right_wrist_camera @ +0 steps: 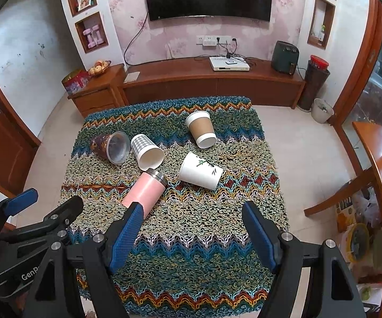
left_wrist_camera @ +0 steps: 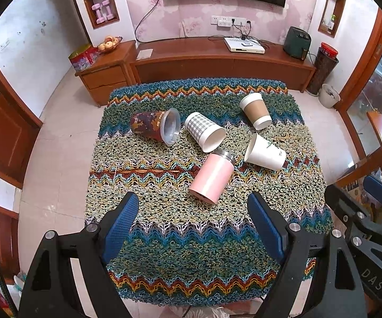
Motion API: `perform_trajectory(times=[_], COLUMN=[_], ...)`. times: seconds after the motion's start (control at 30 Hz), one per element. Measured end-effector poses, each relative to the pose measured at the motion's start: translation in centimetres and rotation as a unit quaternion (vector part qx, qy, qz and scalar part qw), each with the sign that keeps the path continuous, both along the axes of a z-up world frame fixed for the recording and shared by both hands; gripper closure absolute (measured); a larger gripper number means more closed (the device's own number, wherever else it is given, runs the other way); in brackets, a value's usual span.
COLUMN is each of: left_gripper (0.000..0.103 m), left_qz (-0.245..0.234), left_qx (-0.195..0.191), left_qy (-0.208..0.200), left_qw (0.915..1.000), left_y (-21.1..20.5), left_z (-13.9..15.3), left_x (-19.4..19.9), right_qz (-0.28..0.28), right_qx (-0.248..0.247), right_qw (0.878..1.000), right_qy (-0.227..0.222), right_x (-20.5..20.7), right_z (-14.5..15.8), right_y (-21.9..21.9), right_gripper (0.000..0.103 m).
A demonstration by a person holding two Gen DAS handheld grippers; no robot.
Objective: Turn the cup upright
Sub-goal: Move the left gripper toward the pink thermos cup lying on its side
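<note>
Five cups lie on their sides on the bench, which is covered by a knitted zigzag cloth (left_wrist_camera: 204, 251), and none has been touched yet: the task looks to be at its very start. The left claw (left_wrist_camera: 193, 212) hovers above the near part of the cloth, jaws spread wide with nothing between them. The right claw (right_wrist_camera: 192, 221) is likewise released and empty, just beside the left one.

Nearest both claws is the pink tumbler (left_wrist_camera: 212, 176), lying with its flat base toward the cameras and its steel-rimmed mouth pointing away. Just past its mouth lies the checked paper cup (left_wrist_camera: 204, 131), open end toward the cameras. To the right is the white paper cup (left_wrist_camera: 266, 152) with a small green sprig printed on it, to the left the dark patterned cup (left_wrist_camera: 155, 127) with a clear lid, and farthest back the brown-sleeved cup (left_wrist_camera: 255, 111).

The next move, I judge, is to pick one cup (the pink tumbler is the closest) and close the jaws across its body, then swing the mouth upward and set it on its base.

Readable writing is sparse: "DAS" on the right claw's frame in the left view, "GenR" (cut off) on the left claw's frame in the right view.
</note>
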State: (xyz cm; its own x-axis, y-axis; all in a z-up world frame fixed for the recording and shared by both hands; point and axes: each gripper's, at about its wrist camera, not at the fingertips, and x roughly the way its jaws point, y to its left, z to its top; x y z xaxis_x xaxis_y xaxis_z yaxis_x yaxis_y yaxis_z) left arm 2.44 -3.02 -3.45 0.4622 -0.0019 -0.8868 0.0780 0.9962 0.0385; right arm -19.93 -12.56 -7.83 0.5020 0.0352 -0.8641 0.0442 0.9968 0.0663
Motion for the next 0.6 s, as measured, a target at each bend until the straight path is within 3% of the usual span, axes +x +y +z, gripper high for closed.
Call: perform_trajectory(times=[0.27, 0.6], left_gripper=[0.017, 0.017], left_qz=[-0.016, -0.078], left_qx=[0.007, 0.017], left_qy=[0.021, 0.069], left_qw=[0.9996, 0.9944], left_y=[-0.8, -2.2], left_z=[-1.9, -5.9], left_x=[1.2, 4.1], right_qz=[-0.019, -0.043], right_qx=[0.007, -0.005], right_qw=[1.0, 0.998], right_qy=[0.021, 0.04], right_x=[0.7, 1.7], right_z=[-2.0, -5.8], right_y=[-1.1, -2.1], right_gripper=[0.026, 0.026])
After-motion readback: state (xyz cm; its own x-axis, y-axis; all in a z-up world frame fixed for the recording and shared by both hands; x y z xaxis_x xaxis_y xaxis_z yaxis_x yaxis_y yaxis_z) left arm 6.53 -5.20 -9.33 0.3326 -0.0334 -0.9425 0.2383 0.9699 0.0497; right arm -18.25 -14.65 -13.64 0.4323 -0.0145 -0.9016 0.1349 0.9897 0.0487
